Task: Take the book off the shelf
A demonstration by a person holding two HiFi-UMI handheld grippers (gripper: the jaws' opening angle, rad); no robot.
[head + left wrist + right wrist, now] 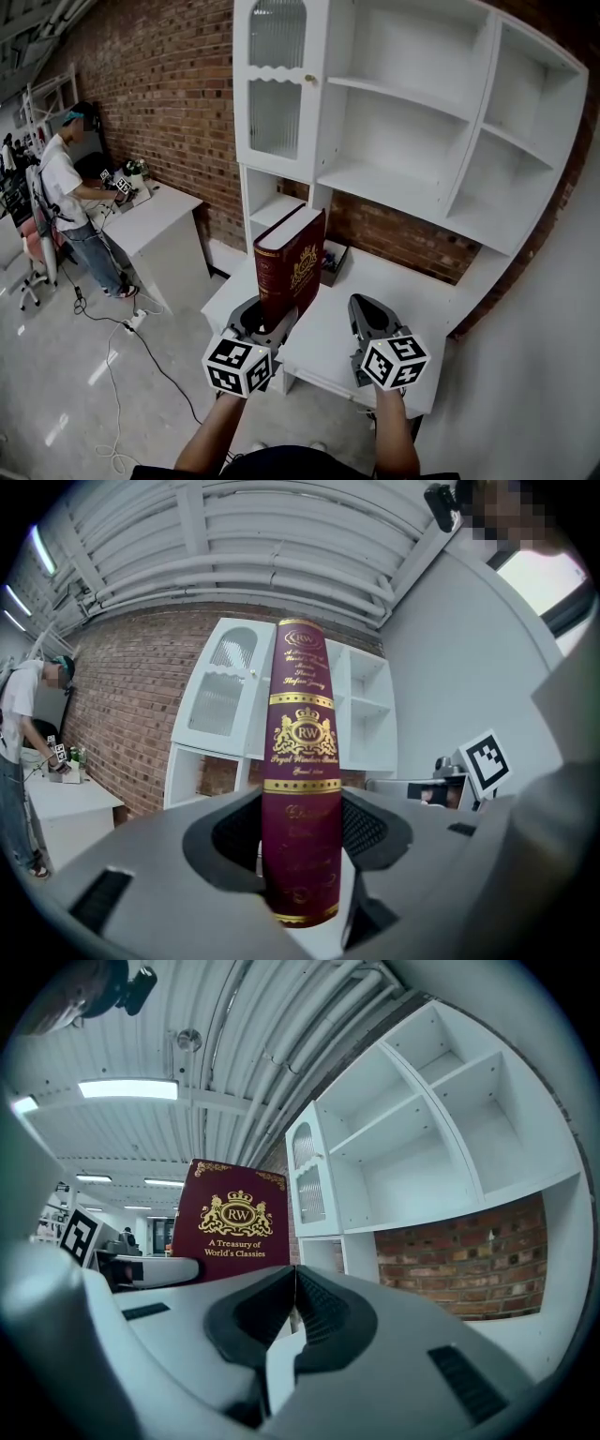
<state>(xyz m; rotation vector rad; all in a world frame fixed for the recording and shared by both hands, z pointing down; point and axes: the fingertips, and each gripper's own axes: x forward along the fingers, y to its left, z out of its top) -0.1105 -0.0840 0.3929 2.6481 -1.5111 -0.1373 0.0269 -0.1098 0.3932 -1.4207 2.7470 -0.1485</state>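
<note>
A thick dark red book (290, 264) with gold print stands upright above the white desk (375, 323), clear of the white shelf unit (403, 122). My left gripper (265, 319) is shut on its lower end; in the left gripper view the spine (301, 780) fills the gap between the jaws. The right gripper (370, 314) hovers beside it to the right, jaws shut with nothing between them. From the right gripper view the book's front cover (232, 1224) shows at the left, and my right gripper (294, 1283) points toward the shelves.
The shelf compartments (394, 141) hold nothing visible. A small dark box (332, 262) sits on the desk by the brick wall. At the far left a person (67, 202) stands at another white desk (155, 225). Cables (131, 337) lie on the floor.
</note>
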